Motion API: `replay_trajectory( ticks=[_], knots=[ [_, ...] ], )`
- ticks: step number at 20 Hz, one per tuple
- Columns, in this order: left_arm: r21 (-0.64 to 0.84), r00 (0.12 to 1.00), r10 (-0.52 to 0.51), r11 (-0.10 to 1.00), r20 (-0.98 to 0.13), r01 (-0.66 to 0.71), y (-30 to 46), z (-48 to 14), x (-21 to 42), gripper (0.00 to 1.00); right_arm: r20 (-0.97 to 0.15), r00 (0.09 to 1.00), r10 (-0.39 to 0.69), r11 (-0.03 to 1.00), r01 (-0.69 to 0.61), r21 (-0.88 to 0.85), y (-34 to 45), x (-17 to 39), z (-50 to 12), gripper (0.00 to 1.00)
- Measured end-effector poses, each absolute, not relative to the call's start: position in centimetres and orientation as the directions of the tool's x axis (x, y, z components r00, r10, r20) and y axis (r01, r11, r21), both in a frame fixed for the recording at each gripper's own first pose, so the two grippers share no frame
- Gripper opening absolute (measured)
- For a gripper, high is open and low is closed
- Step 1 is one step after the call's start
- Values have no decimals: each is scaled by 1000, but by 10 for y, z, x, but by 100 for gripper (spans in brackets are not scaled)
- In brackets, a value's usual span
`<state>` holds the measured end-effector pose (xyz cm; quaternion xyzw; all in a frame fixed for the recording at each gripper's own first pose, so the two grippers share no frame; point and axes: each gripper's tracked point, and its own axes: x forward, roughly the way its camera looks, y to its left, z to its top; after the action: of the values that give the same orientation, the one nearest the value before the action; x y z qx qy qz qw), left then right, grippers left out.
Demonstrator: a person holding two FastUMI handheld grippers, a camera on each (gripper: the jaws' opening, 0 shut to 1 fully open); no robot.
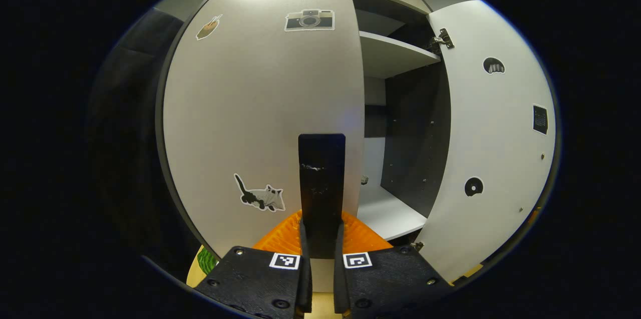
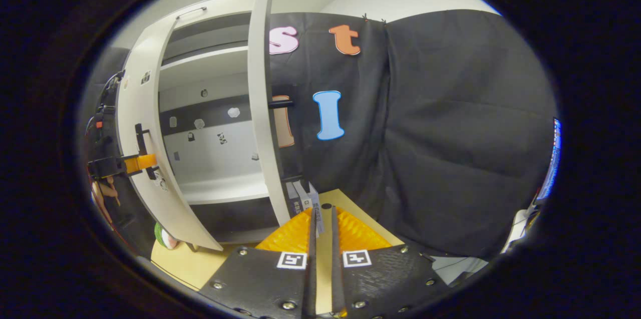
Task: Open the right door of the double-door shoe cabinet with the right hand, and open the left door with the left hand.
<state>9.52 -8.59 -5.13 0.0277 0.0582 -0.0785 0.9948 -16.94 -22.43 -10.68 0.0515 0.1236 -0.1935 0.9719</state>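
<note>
The shoe cabinet's pale left door (image 1: 260,108), with stickers on it, carries a black upright handle (image 1: 321,169). My left gripper (image 1: 321,219) is shut on that handle's lower part. The right door (image 1: 493,133) stands swung wide open, baring the shelves (image 1: 395,56). In the right gripper view the right door (image 2: 260,108) shows edge-on with its black handle (image 2: 280,104) sticking out, and the left door (image 2: 145,158) is swung partly outward with the left gripper (image 2: 132,163) on its handle. My right gripper (image 2: 322,214) hangs below the right door, fingers close together with nothing between them.
A wooden table top (image 2: 200,264) lies under the cabinet, with a green round object (image 2: 163,236) near the left door's lower corner. Small packets (image 2: 303,196) stand by the foot of the right door. A black cloth wall (image 2: 450,133) hangs to the right.
</note>
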Motion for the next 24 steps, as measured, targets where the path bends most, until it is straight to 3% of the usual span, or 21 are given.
replay_trajectory(
  ticks=[16, 24],
  knots=[
    [35, 985, -124, 991, -121, 129, -73, -52, 76, 17, -248, 955, -160, 987, 164, -6, -153, -141, -102, 12],
    [39, 988, -91, 995, -126, 97, -65, -52, 73, 17, -257, 966, 25, 1000, -28, -8, -95, -104, -103, 12]
  ],
)
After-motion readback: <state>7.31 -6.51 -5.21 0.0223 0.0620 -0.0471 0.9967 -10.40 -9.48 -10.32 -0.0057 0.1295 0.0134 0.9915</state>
